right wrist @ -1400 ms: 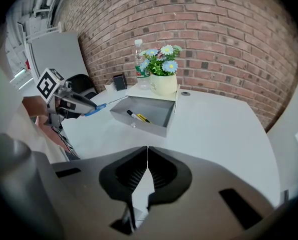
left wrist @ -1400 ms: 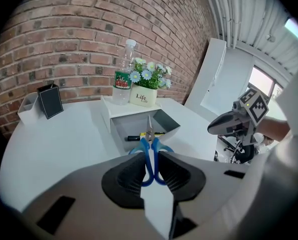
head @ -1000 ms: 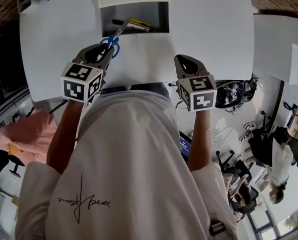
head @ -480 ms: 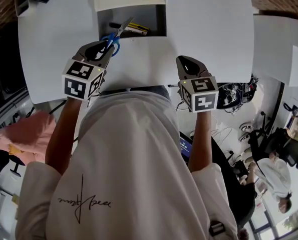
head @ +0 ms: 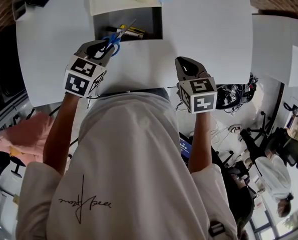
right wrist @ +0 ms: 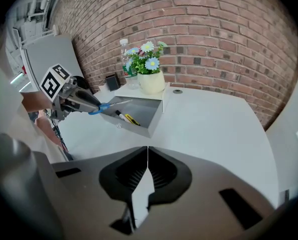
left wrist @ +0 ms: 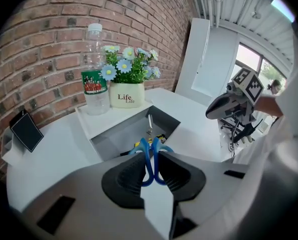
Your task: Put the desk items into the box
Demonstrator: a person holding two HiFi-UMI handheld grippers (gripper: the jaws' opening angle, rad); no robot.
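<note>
left gripper view: left gripper (left wrist: 150, 165) clamps the blue loop handles of the scissors (left wrist: 149, 143). the jaws stand fairly wide because the handles fill the space between the pads. the blades point forward over the open compartment of the box (left wrist: 113, 140), and the handles sit about at the box's near rim. the scissors look raised above the box floor, not resting in it.

a black marker and a yellow pen (right wrist: 124, 118) already lie inside the box.

right gripper (right wrist: 147, 156) is closed, jaws together on nothing. it hangs over bare table near-right of the box, well apart from it.

step in hand, my reading: carrying the scissors in for the drop.

next move calls for lowering the blades past the rim, keeping clear of the pens, then spreading the jaws so the handles slip free.
</note>
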